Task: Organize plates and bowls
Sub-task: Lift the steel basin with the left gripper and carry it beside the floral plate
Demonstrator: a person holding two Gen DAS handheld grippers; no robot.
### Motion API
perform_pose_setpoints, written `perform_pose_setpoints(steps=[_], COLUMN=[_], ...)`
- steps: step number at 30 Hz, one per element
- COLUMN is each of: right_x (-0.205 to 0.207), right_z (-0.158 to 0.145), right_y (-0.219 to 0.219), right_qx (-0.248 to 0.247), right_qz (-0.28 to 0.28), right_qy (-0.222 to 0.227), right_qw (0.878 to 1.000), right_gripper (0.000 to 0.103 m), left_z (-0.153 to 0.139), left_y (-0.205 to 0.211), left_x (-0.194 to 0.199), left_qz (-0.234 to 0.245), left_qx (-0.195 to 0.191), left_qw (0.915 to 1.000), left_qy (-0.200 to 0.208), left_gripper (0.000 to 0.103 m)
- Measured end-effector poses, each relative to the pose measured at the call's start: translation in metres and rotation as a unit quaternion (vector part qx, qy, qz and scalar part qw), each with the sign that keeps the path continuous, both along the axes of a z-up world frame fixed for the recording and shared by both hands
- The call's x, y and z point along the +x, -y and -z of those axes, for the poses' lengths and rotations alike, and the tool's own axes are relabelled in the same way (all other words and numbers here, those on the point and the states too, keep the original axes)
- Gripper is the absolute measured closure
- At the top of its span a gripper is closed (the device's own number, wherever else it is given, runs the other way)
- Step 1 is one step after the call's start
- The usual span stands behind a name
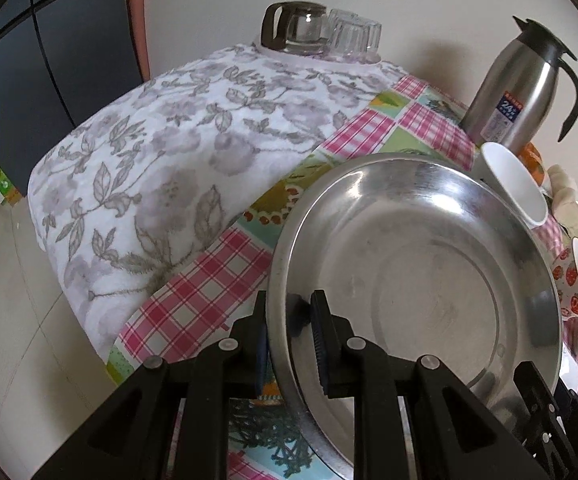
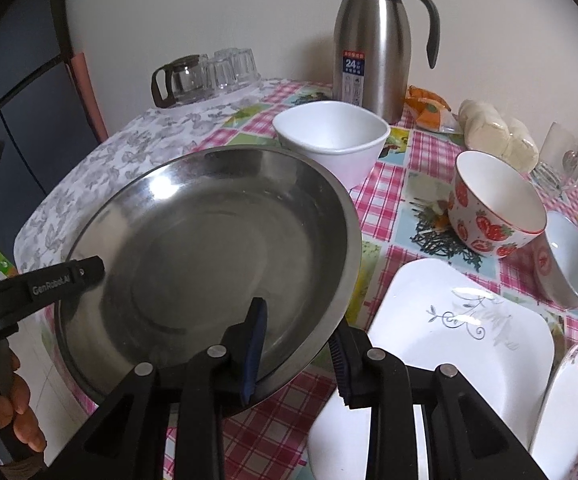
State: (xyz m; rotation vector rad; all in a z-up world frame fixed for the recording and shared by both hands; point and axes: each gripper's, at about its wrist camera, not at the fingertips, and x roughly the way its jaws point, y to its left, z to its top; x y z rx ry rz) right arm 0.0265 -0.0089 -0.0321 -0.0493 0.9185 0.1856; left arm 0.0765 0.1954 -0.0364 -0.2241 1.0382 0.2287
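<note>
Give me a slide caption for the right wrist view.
Both grippers hold a steel basin by its rim above the checked tablecloth.

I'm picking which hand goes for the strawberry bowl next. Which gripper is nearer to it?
Right. The right gripper grips the steel dish on its rim toward the strawberry bowl; the left gripper grips the opposite rim, farther away.

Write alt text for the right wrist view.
Two black claws hold a large steel plate by opposite rims above a pink checked tablecloth: the right claw at the near rim, the left claw at the left rim. Behind stand a white bowl, a strawberry bowl and a steel thermos.
</note>
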Motion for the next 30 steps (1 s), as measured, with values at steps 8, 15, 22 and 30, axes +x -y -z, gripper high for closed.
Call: perform_pose_setpoints(steps=[8, 15, 22, 30], right_x=[-0.008, -0.015, -0.021, -0.032], right_z=[-0.015, -0.024, -0.027, -0.031], right_y=[0.019, 0.038, 0.063, 0.094], right_qx=[0.003, 0.006, 0.013, 0.022], right_qz=[0.005, 0.013, 0.030, 0.046], right_qy=[0.019, 0.030, 0.030, 0.028], right_qw=[1.000, 0.999, 0.999, 0.998], right_gripper=[0.071, 0.071, 0.071, 0.071], left_z=[-0.008, -0.017, -0.024, -0.029], left_y=[0.017, 0.037, 0.063, 0.094], left_x=[-0.004, -0.008, -0.011, -0.016], left_qz=[0.022, 0.046, 0.074, 0.107], left_qx=[-0.009, -0.003, 0.010, 0.007], left_qw=[0.9996, 0.9987, 0.9968, 0.9940], left_qy=[0.011, 0.021, 0.026, 0.022], left_gripper=[0.083, 0.083, 0.083, 0.083])
